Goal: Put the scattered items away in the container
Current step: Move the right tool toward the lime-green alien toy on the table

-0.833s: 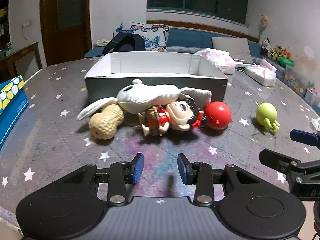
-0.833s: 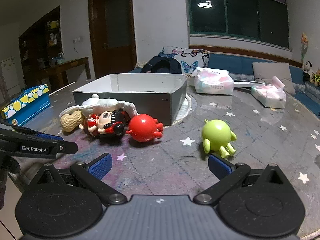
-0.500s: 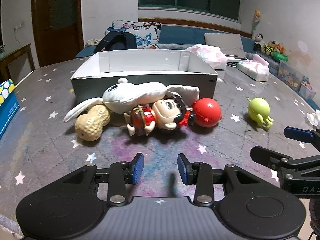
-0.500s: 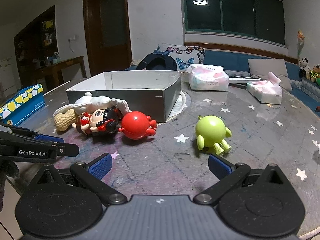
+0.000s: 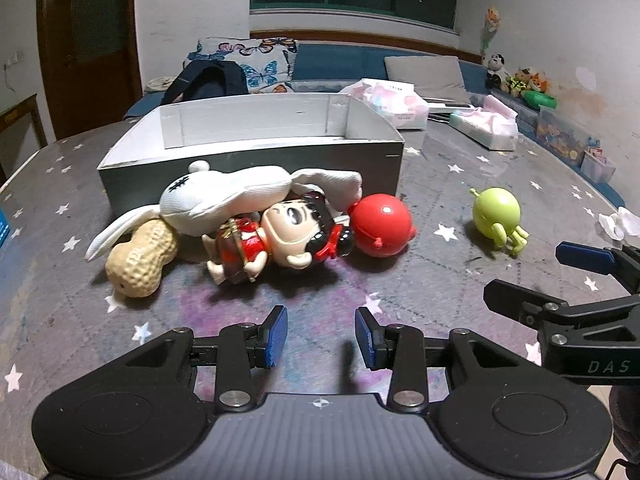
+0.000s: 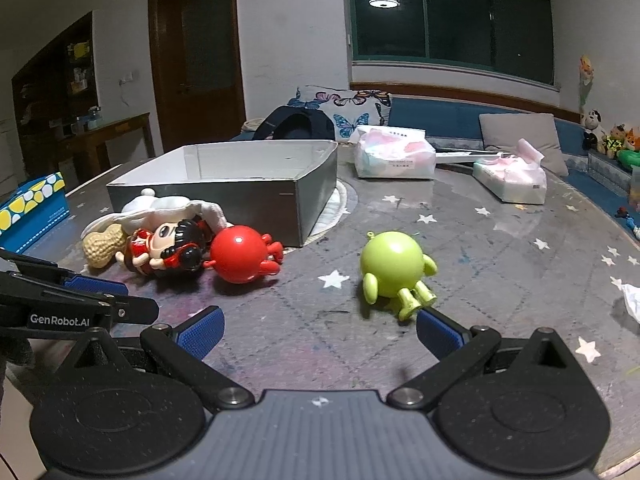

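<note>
Against the near wall of the grey cardboard box (image 5: 256,184) a white plush toy (image 5: 228,196) lay heaped over a peanut toy (image 5: 140,260) and a red-dressed doll figure (image 5: 280,236), with a red ball figure (image 5: 382,226) touching the doll and a green ball figure (image 6: 394,266) well apart to the box's right, all on the star-patterned surface (image 5: 440,280). Compared with a moment earlier, both cameras sat closer to the box and toys. What showed of the box's white interior was bare, while the left tool (image 5: 321,338) stood released with a narrow gap and the right tool (image 6: 320,328) released wide, both grasping nothing.
</note>
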Available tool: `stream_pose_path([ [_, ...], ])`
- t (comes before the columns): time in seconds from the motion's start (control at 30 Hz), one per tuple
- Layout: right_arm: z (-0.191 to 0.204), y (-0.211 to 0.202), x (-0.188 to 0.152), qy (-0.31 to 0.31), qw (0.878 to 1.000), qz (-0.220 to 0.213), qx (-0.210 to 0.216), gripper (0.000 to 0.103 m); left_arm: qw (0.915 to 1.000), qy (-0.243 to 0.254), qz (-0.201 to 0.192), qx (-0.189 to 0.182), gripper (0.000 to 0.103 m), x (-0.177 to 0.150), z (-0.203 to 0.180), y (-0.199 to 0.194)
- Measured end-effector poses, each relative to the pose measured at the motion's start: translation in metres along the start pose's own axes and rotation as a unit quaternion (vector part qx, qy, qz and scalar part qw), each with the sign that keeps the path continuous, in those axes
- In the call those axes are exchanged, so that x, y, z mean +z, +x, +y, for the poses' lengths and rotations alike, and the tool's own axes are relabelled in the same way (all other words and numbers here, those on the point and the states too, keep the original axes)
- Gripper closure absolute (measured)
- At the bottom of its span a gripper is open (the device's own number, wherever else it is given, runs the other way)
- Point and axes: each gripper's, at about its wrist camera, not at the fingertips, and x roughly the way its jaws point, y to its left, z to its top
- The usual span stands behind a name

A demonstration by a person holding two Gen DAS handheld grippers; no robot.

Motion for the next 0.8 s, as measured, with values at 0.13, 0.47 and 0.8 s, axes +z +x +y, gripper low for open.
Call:
stream_pose_path([
  [0.13,-0.006,0.002,0.0,0.004,1.0,0.003,-0.008,0.0,0.9999,0.008,0.0,-0.009,0.064,0.004,-0.004,0.003],
  [0.47,-0.02,0.008,0.003,0.013,1.0,0.005,-0.024,0.0,0.9989,0.033,-0.003,-0.034,0.064,0.016,-0.02,0.011],
  [0.8,-0.033,0.013,0.006,0.02,0.999,0.009,-0.039,0.0,0.9971,0.054,0.001,-0.054,0.064,0.027,-0.038,0.022],
])
